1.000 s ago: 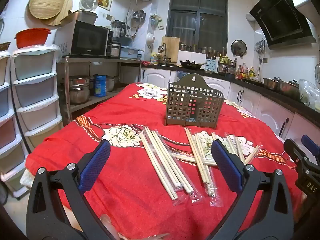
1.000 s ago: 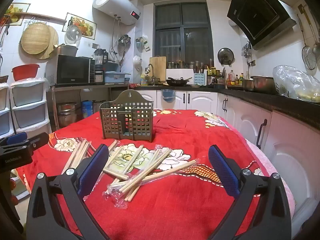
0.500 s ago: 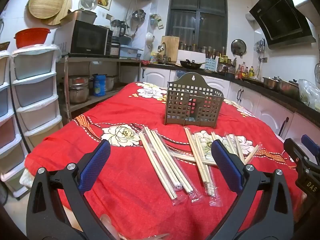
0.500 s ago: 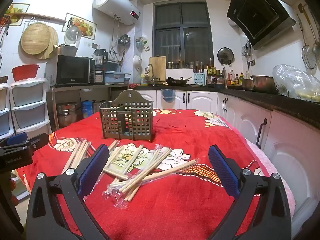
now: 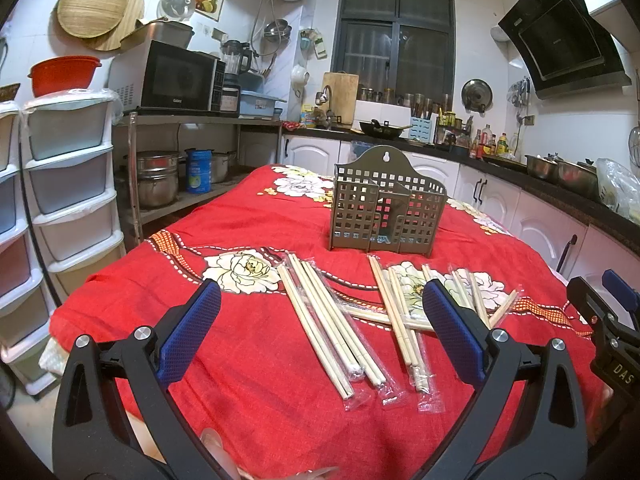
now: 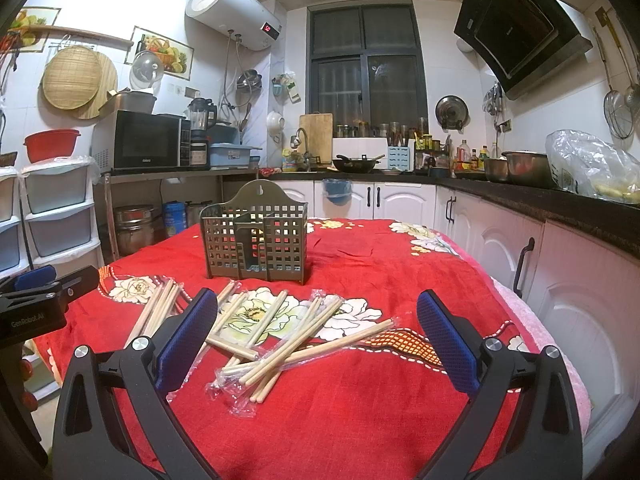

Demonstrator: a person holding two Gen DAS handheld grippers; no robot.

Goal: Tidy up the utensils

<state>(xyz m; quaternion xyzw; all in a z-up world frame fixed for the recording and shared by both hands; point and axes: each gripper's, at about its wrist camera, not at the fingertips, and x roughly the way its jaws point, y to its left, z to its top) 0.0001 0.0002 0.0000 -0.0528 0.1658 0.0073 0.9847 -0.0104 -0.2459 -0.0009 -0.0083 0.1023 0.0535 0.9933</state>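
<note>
The left gripper (image 5: pixel 320 328) hovers over the near left part of the tabletop (image 5: pixel 248 232), jaws spread wide and empty. Its blue pads (image 5: pixel 188 336) frame the left chopsticks (image 5: pixel 324 320), a bundle in clear wrappers lying lengthwise toward the near edge. A second bundle (image 5: pixel 400 320) lies just to its right, partly behind the right pad.

The holder (image 5: pixel 384 212), a grey perforated basket with divided compartments, stands upright near the tabletop centre, beyond the chopsticks and apart from them. Its compartments appear empty.

The right gripper (image 6: pixel 316 336) hovers over the near right part, jaws also spread wide and empty. Below it, crossed chopsticks (image 6: pixel 296 340) lie in a loose pile. The far edge and right side of the red floral cloth (image 6: pixel 400 264) carry nothing.
</note>
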